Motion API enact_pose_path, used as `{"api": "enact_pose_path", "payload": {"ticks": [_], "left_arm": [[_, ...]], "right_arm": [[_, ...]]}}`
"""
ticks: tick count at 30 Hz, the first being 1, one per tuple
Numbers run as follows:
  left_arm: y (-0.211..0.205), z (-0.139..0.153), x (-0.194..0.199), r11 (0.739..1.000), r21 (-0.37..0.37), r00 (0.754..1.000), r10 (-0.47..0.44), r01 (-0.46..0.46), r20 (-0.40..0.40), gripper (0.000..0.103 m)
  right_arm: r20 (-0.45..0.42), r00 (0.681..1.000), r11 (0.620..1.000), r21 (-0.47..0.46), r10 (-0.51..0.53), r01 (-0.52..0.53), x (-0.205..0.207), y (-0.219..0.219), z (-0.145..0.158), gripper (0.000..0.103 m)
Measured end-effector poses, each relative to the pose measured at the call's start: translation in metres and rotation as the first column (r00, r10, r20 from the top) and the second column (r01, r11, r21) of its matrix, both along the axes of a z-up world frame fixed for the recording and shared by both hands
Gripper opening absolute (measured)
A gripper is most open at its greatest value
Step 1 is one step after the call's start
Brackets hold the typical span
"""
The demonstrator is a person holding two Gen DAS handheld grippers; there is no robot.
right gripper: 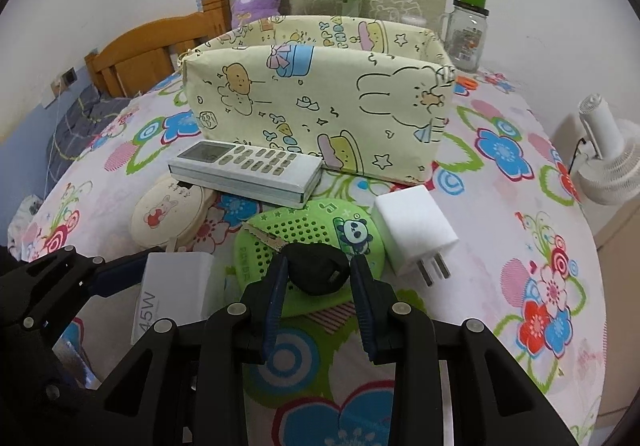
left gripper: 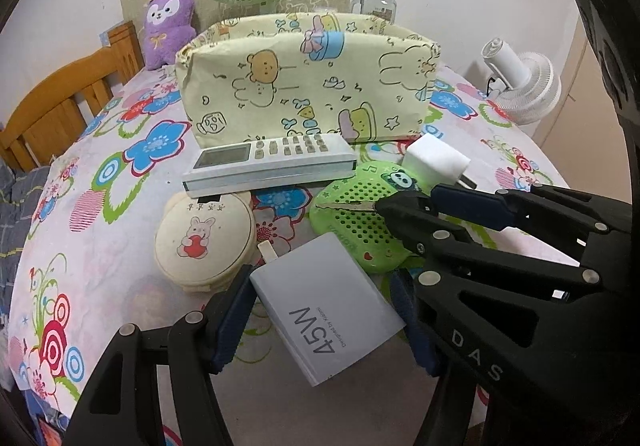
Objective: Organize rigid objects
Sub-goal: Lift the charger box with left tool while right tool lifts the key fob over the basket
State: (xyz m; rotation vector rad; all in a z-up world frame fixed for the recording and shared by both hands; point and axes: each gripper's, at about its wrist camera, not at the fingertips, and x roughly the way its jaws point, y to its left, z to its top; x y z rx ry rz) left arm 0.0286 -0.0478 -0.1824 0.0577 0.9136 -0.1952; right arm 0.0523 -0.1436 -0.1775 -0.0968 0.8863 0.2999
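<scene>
We see the right gripper [right gripper: 319, 278] closed on the black plastic head of a key [right gripper: 316, 274], its serrated metal blade lying across the perforated green panda case [right gripper: 308, 242]. The left gripper [left gripper: 324, 302] clamps the smooth grey 45W charger [left gripper: 326, 310], left of the key. To lift well, we judge the key should rise straight up, blade clear of the case's holes, then travel to the far, open-topped cartoon-print fabric box [right gripper: 320, 102]. A white remote control [right gripper: 244, 174] rests partly on a round cream pouch [right gripper: 168, 214]; a matte white cube plug [right gripper: 416, 230] lies right of the case.
</scene>
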Motion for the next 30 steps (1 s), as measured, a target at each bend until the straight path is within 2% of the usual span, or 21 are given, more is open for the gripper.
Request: {"api": "enact_pose_path", "payload": {"ticks": [30], "left_arm": [[-0.015, 0.079, -0.010, 0.999, 0.026, 0.988, -0.036, 0.032, 0.148, 0.070]], "right_arm": [[0.132, 0.985, 0.994, 0.044, -0.108, 0.103, -0.021, -0.023, 0.080, 0.035]]}}
